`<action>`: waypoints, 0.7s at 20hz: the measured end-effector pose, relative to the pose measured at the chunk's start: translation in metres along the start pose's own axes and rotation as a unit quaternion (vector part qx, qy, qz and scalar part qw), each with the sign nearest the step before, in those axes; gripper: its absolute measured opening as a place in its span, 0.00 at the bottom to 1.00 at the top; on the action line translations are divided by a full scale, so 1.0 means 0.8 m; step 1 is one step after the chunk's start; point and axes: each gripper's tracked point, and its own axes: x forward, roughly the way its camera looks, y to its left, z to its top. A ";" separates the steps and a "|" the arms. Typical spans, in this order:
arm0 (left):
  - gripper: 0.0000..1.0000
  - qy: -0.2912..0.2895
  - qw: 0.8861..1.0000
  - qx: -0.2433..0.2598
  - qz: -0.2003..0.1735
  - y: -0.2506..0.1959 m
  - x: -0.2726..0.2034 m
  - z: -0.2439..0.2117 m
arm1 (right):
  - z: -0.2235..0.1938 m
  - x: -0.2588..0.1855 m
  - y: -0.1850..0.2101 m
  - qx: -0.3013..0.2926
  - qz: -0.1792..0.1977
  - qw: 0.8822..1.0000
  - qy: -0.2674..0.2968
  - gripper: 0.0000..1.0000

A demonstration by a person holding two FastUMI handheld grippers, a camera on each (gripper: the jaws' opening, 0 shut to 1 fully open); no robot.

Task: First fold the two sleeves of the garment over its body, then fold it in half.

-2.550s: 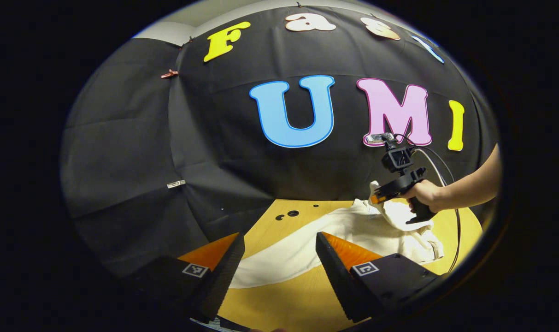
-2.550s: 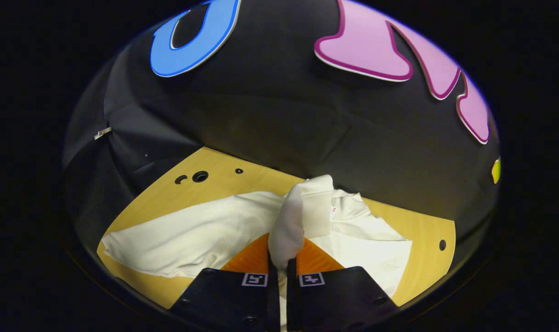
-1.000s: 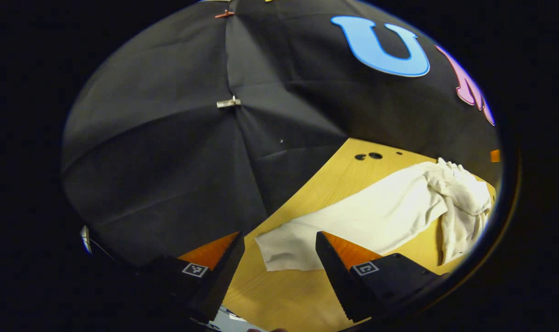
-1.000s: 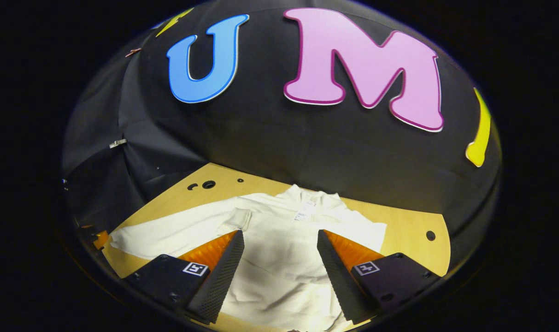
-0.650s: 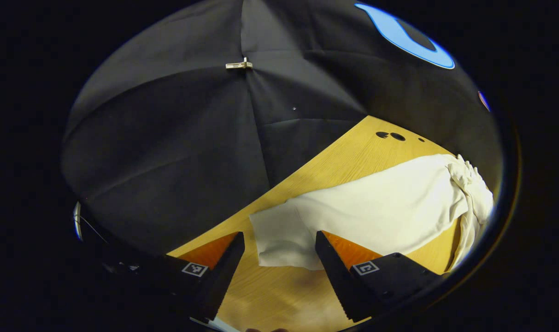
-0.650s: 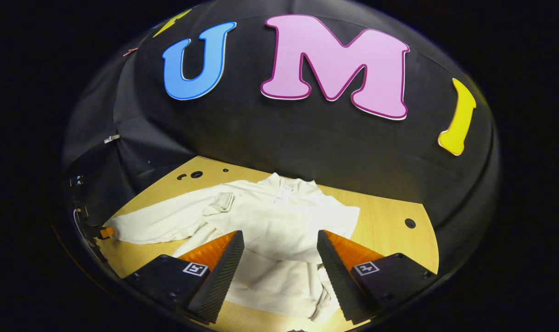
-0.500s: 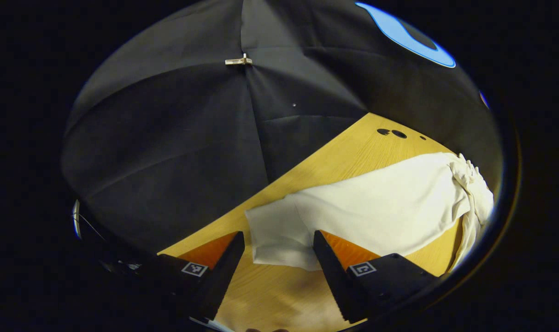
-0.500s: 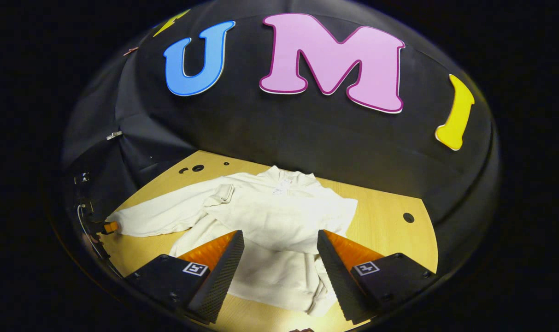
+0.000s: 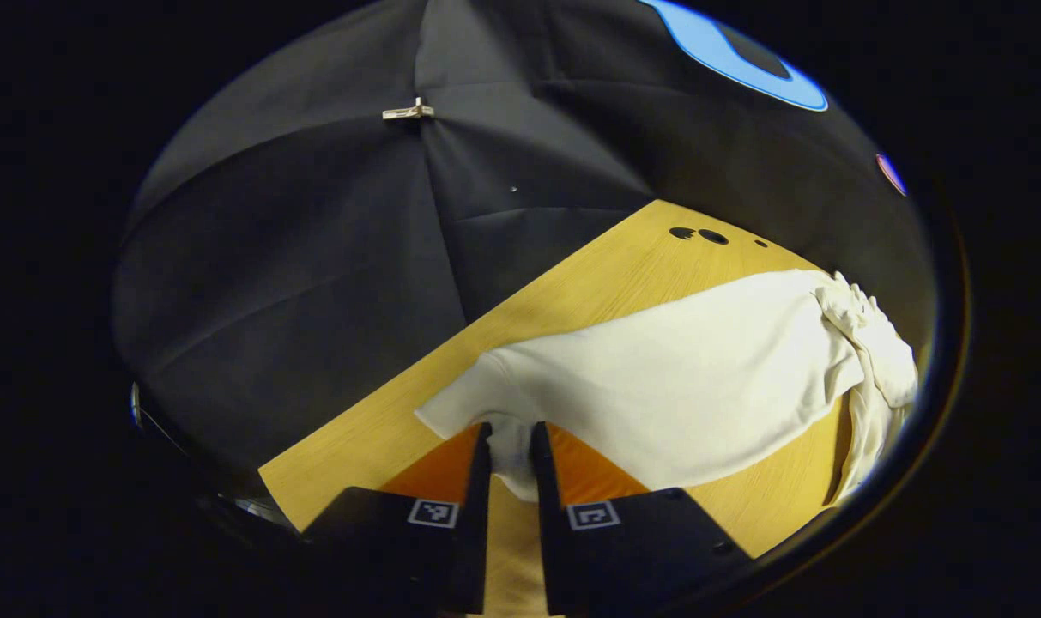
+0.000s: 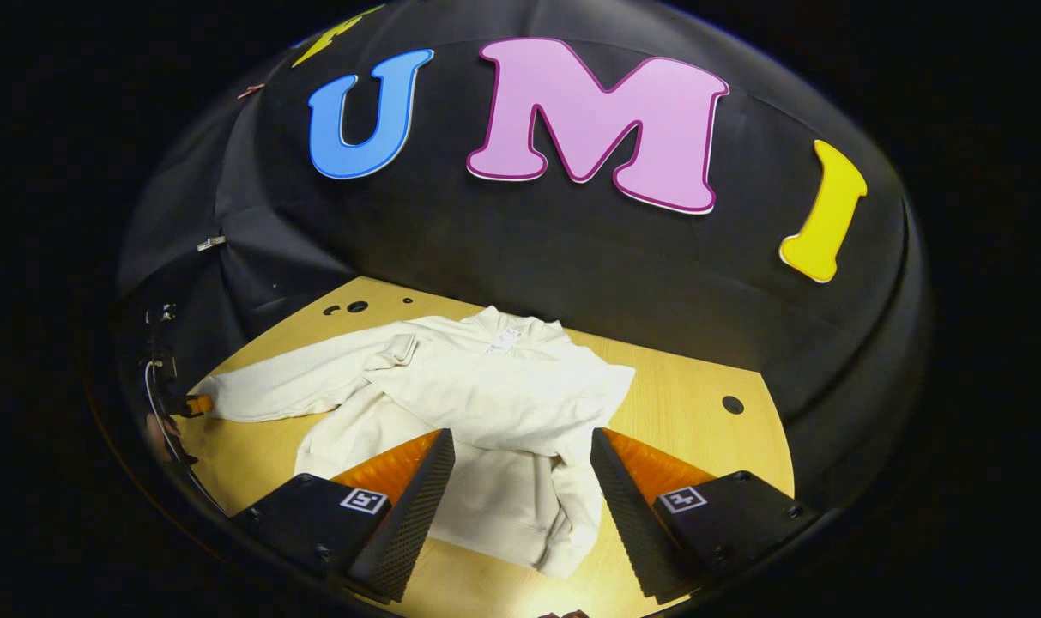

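- A cream garment lies spread on the wooden table, one sleeve folded over its body.
- Left gripper pinches the outstretched sleeve's cuff; right gripper hangs unclenched above the garment.
- The fabric looks soft and limp, best gripped at the cuff.

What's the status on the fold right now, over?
Left claw shut on the spread sleeve's cuff. Right claw open, above the garment. One sleeve across the body, other flat on the table. Nothing in the way.
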 end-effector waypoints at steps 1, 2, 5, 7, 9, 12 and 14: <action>0.24 -0.001 1.000 -0.008 -0.007 -0.003 0.001 0.002 | -0.003 -0.002 -0.004 0.003 -0.003 1.000 0.001 0.98; 0.22 -0.003 1.000 -0.016 -0.011 -0.006 0.001 0.004 | -0.005 -0.005 -0.010 0.005 -0.006 1.000 0.002 0.98; 0.07 0.007 1.000 -0.026 -0.016 -0.013 0.007 0.009 | -0.009 -0.014 -0.027 0.009 -0.018 1.000 0.001 0.98; 0.07 0.014 0.999 -0.023 -0.020 -0.023 0.007 0.014 | -0.009 -0.018 -0.041 0.009 -0.027 1.000 -0.003 0.98; 0.06 0.012 0.999 -0.029 -0.011 -0.026 0.008 0.030 | -0.011 -0.023 -0.057 0.012 -0.044 0.999 -0.006 0.98; 0.06 -0.011 0.999 -0.041 -0.019 -0.046 0.002 0.073 | -0.011 -0.034 -0.081 0.014 -0.066 0.998 -0.019 0.98; 0.06 -0.034 0.998 -0.038 -0.031 -0.067 -0.004 0.111 | -0.022 -0.041 -0.095 0.014 -0.077 0.997 -0.015 0.98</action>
